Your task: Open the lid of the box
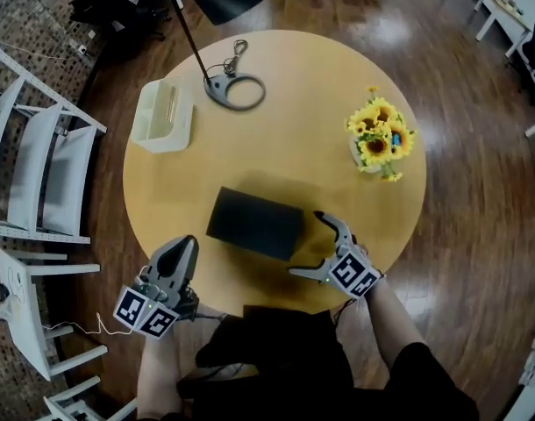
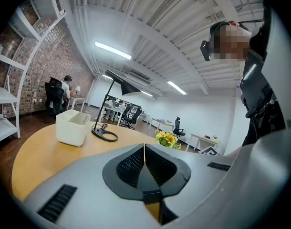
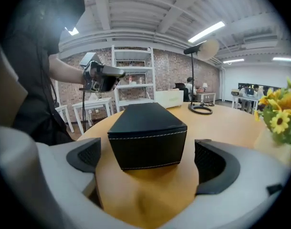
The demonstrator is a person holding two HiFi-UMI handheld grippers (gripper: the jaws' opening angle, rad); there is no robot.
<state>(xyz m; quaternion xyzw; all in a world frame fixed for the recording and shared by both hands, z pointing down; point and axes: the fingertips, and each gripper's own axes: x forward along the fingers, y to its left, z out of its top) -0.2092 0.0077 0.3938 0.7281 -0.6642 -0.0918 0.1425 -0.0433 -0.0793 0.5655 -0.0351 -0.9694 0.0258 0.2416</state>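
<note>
The black box [image 1: 254,223] lies on the round wooden tabletop [image 1: 276,103], in the part nearest to the person. Its lid is down. In the head view its long axis runs from left to right, and the right end sits a little closer to the person. This short right end points to the right claw [image 1: 307,244].

In the right gripper view the same short end, with a line of white stitching, faces the camera, and the long axis goes away from it. The right claw [image 3: 148,163] is wide open: its 2 jaws stand on either side of this end, and the pads do not press on the box [image 3: 146,135].

The left claw [image 1: 181,251] is at the tabletop edge, left of the box and apart from it. In its own view the left claw [image 2: 144,149] is fully closed and holds nothing.
</note>
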